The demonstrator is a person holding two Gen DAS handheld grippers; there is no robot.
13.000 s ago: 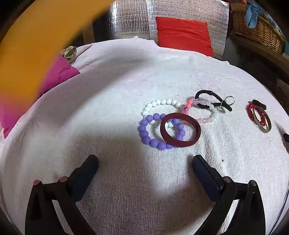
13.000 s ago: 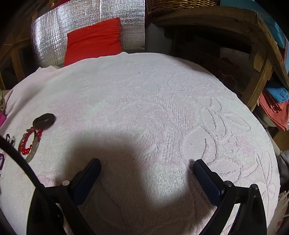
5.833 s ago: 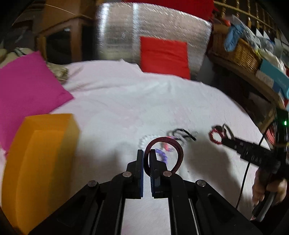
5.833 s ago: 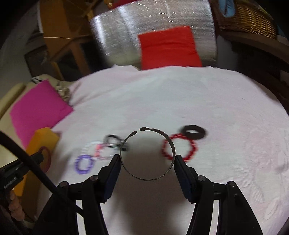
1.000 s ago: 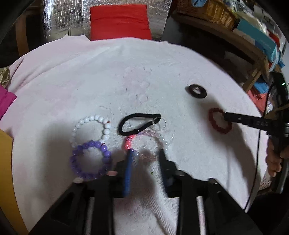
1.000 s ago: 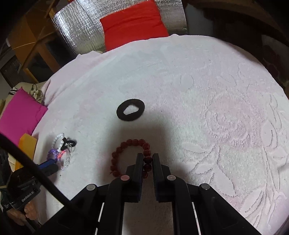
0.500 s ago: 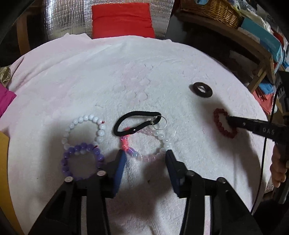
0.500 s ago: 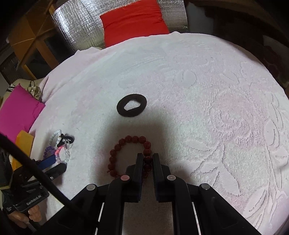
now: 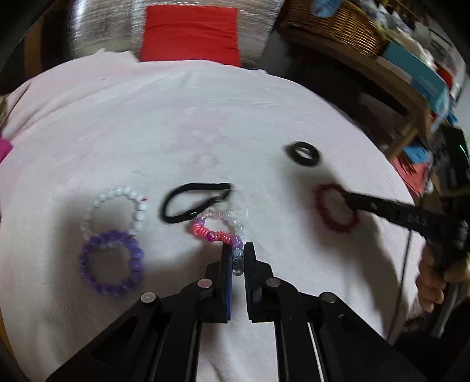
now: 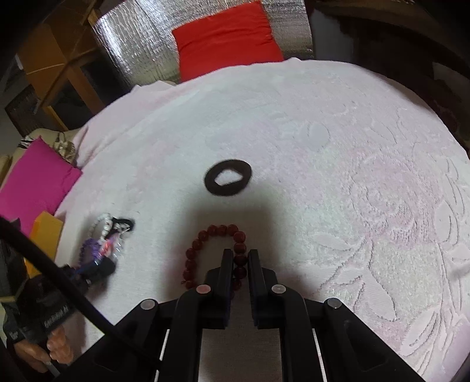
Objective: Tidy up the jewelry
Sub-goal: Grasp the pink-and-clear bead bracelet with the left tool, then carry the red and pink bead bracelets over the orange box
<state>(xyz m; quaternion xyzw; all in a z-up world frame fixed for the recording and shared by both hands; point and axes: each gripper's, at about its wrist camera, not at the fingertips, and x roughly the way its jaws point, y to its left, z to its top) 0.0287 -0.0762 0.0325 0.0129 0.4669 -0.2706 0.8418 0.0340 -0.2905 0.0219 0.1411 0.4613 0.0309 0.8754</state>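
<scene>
In the left wrist view my left gripper (image 9: pixel 238 249) is shut on the pink and clear bead bracelet (image 9: pixel 218 227), pinching its near beads. A white bead bracelet (image 9: pixel 116 210), a purple bead bracelet (image 9: pixel 110 266) and a thin black hair tie (image 9: pixel 194 201) lie just left of it on the towel. In the right wrist view my right gripper (image 10: pixel 240 255) is shut on the dark red bead bracelet (image 10: pixel 214 255), whose loop lies to the left of the fingers. A thick black ring (image 10: pixel 228 181) rests beyond it.
A pale pink embossed towel (image 10: pixel 367 176) covers the surface. An orange box (image 10: pixel 45 232) and a magenta cushion (image 10: pixel 32 179) sit at the left edge. A red cushion (image 9: pixel 191 32) leans on silver foil behind. A wicker basket (image 9: pixel 332 20) and shelves stand at right.
My left gripper's fingers came together onto the pink and clear bracelet, bunching it up. The right gripper has kept still on the red bracelet.
</scene>
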